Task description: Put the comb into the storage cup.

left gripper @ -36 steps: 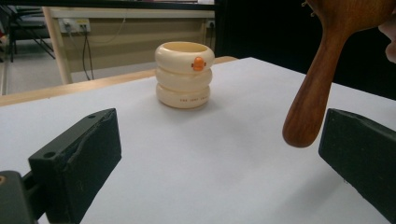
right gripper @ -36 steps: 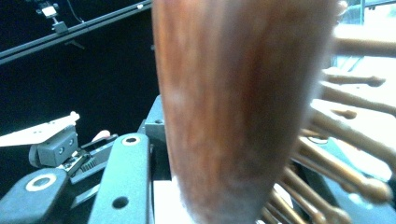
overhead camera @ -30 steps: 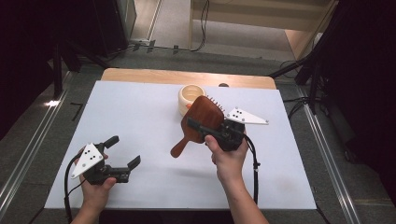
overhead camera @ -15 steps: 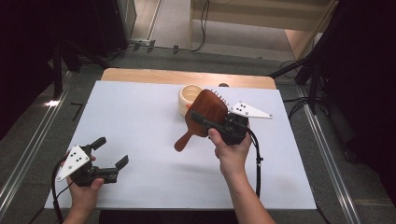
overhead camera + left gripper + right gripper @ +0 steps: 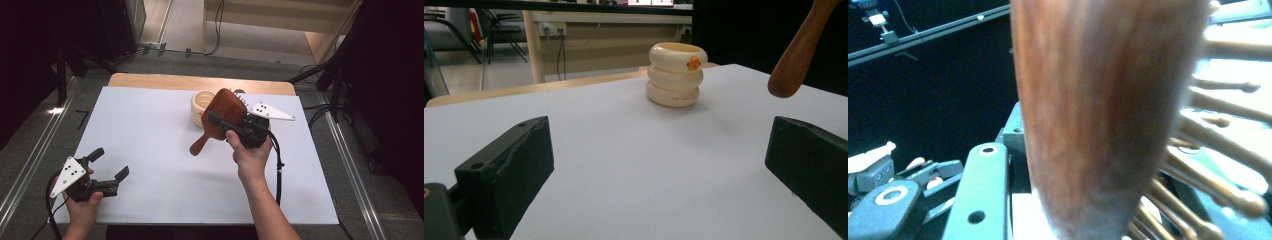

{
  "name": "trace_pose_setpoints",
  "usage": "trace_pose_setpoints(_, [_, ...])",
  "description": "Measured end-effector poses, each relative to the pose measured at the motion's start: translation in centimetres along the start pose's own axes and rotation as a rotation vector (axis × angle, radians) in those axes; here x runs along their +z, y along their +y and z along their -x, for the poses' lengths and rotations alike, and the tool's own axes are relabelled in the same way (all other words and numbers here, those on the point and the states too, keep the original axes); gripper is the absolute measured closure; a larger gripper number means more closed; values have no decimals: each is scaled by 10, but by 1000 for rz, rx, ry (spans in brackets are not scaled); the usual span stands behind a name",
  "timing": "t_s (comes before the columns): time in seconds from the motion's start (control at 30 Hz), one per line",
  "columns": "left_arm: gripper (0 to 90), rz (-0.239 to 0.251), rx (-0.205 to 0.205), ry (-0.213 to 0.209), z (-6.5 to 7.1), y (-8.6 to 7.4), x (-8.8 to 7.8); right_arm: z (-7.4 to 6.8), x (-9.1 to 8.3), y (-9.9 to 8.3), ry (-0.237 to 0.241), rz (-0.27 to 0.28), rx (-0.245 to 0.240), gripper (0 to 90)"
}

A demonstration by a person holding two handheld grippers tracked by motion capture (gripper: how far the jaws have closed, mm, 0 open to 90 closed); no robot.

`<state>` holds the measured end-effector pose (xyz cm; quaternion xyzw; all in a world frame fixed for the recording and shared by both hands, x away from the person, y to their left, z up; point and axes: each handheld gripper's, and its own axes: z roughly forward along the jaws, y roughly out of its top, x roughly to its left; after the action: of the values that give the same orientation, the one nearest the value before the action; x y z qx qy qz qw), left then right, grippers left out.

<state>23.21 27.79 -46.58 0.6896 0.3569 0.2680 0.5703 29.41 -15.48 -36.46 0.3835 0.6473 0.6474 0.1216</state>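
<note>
The white surface carries a cream ringed cup near its far edge. Just beside the cup, the right tongs grip a wooden hairbrush above the surface. The left tongs gape open near the near left corner.

Lab recording booth: black curtains, floor cables, white-covered table.

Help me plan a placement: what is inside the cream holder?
In the high view the cream holder is partly hidden by the wooden hairbrush held in the right gripper; the visible inside looks empty, the bottom is covered.
</note>
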Motion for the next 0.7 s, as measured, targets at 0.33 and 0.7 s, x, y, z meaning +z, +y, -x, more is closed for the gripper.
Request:
trace_pose_setpoints(0.33, [0, -20, -15, 21, -8, -5, -3, 9, 0, 9, -31, -3, -9, 541])
trace_pose_setpoints(0.7, [0, -26, -23, 30, -11, -7, -4, 15, 2, 19, -44, 10, -6, 541])
